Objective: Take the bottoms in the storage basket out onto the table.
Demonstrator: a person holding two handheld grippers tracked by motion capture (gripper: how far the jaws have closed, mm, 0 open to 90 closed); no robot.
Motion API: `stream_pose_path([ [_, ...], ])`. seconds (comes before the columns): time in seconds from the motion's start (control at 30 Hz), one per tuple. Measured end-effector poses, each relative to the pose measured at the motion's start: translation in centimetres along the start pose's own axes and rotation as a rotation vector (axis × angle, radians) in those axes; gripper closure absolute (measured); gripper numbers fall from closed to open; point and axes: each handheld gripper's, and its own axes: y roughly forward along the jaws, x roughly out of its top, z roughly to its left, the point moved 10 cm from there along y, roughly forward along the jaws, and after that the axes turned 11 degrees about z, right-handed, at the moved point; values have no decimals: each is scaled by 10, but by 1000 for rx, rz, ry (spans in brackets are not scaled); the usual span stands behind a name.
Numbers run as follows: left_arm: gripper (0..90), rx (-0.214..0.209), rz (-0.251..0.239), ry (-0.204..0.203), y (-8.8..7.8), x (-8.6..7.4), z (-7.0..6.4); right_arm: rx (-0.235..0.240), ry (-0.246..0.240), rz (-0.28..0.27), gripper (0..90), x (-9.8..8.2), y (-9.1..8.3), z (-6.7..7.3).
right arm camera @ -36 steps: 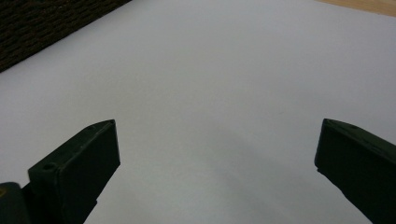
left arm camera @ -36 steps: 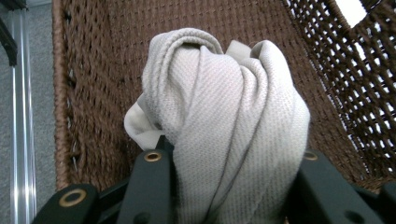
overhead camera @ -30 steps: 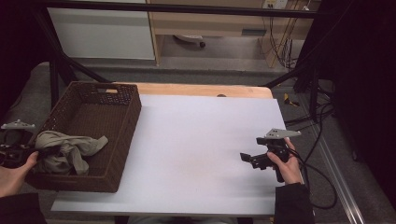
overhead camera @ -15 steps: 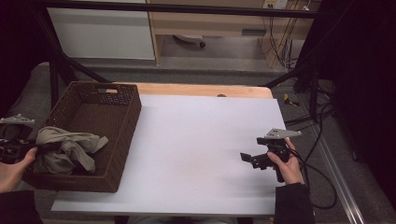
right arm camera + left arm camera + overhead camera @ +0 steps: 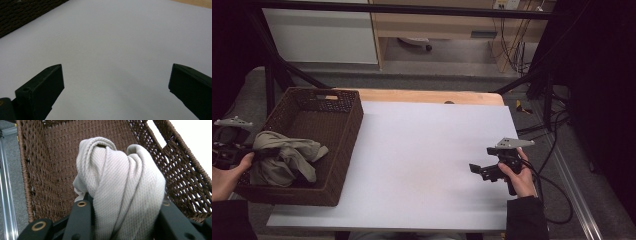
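Observation:
A crumpled beige cloth [image 5: 287, 156] lies in the brown wicker basket [image 5: 343, 131] at the table's left, its left end drawn up over the basket's near-left rim. My left gripper [image 5: 261, 153] is shut on that end. In the left gripper view the cloth [image 5: 120, 177] bulges up between the black jaws of the left gripper [image 5: 122, 210], above the basket's woven floor [image 5: 57, 157]. My right gripper [image 5: 479, 171] is held low over the white table top at the right, open, with nothing between its jaws. In the right gripper view the right gripper [image 5: 116, 82] points toward the basket.
The white table top [image 5: 422, 150] stretches between the basket and the right hand, with a wooden strip [image 5: 427, 96] along its far edge. Cables [image 5: 557, 150] trail over the floor to the right. A dark basket wall [image 5: 22, 12] shows at the top left of the right gripper view.
The left gripper has raised its end of the cloth a little at the basket's left rim, and the cloth has bunched up. The right gripper has stayed where it was.

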Motion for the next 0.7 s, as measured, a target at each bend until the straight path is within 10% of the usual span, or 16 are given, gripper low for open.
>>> stream_pose_path([
  [0.7, 631, 3, -11, 42, -20, 22, -9, 0, -1, -4, 7, 0, -1, 0],
])
